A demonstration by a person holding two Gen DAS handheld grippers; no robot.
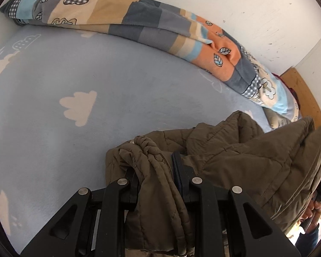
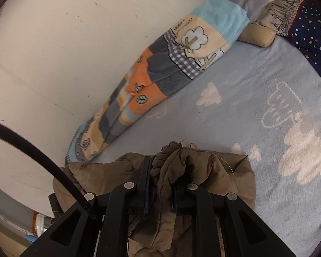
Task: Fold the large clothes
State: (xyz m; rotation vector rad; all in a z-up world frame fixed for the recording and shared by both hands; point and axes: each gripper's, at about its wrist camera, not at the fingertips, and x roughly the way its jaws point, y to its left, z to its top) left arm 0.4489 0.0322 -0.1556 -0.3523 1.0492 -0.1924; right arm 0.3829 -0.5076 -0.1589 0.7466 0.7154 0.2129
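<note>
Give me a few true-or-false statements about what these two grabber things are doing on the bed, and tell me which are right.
1. Both grippers, left gripper and right gripper, are clamped on the olive-brown jacket. True.
2. The bed sheet is plain white. False: it is light blue with pale cloud shapes.
3. A patchwork blanket lies along the wall. True.
4. The jacket lies neatly folded flat. False: it is bunched up and crumpled.

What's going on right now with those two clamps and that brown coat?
Left hand-held gripper shut on jacket. Right hand-held gripper shut on jacket too. Jacket bunched, lifted over blue bedsheet. Rolled blanket by the wall, apart.
</note>
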